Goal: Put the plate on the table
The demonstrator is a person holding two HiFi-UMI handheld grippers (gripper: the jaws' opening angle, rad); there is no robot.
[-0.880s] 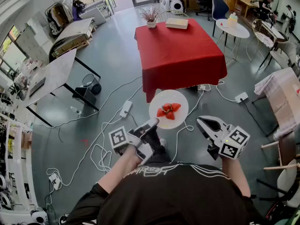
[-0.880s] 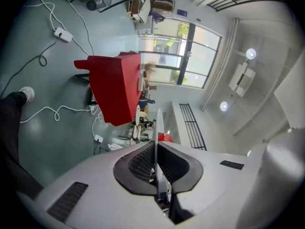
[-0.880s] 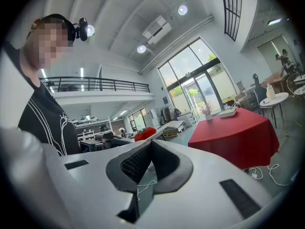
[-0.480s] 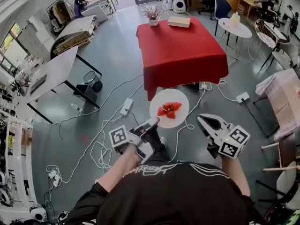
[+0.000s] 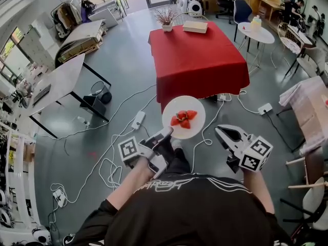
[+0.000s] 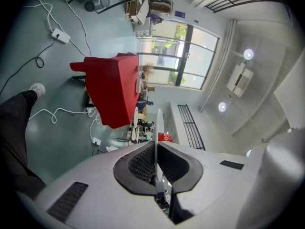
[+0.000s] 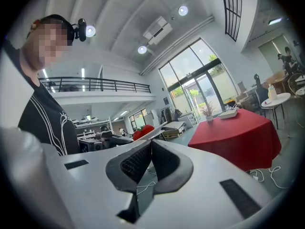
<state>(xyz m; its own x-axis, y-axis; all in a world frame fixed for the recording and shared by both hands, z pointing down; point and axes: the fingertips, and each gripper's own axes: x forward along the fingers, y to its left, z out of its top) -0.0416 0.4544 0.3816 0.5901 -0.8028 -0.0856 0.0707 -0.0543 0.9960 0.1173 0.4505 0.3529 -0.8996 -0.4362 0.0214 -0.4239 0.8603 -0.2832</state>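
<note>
A white plate (image 5: 184, 117) with red strawberries (image 5: 183, 119) on it hangs in the air above the floor, just short of the red-clothed table (image 5: 199, 59). My left gripper (image 5: 167, 134) is shut on the plate's near rim. In the left gripper view the plate (image 6: 158, 128) shows edge-on between the pads, with a strawberry (image 6: 165, 137) beside it. My right gripper (image 5: 225, 132) is held to the right of the plate, jaws together with nothing between them. From the right gripper view the plate (image 7: 155, 131) and strawberries (image 7: 142, 131) appear over the jaws, with the table (image 7: 238, 132) beyond.
On the red table's far end stand a small potted plant (image 5: 166, 18) and a flat box (image 5: 195, 26). Cables and power strips (image 5: 138, 119) lie on the floor. A grey table (image 5: 59, 83) is at left, a round white table (image 5: 258, 33) and chairs at right.
The plate, still in my left gripper, has moved a little up and nearer the red table as the person steps forward. The right gripper keeps its place.
</note>
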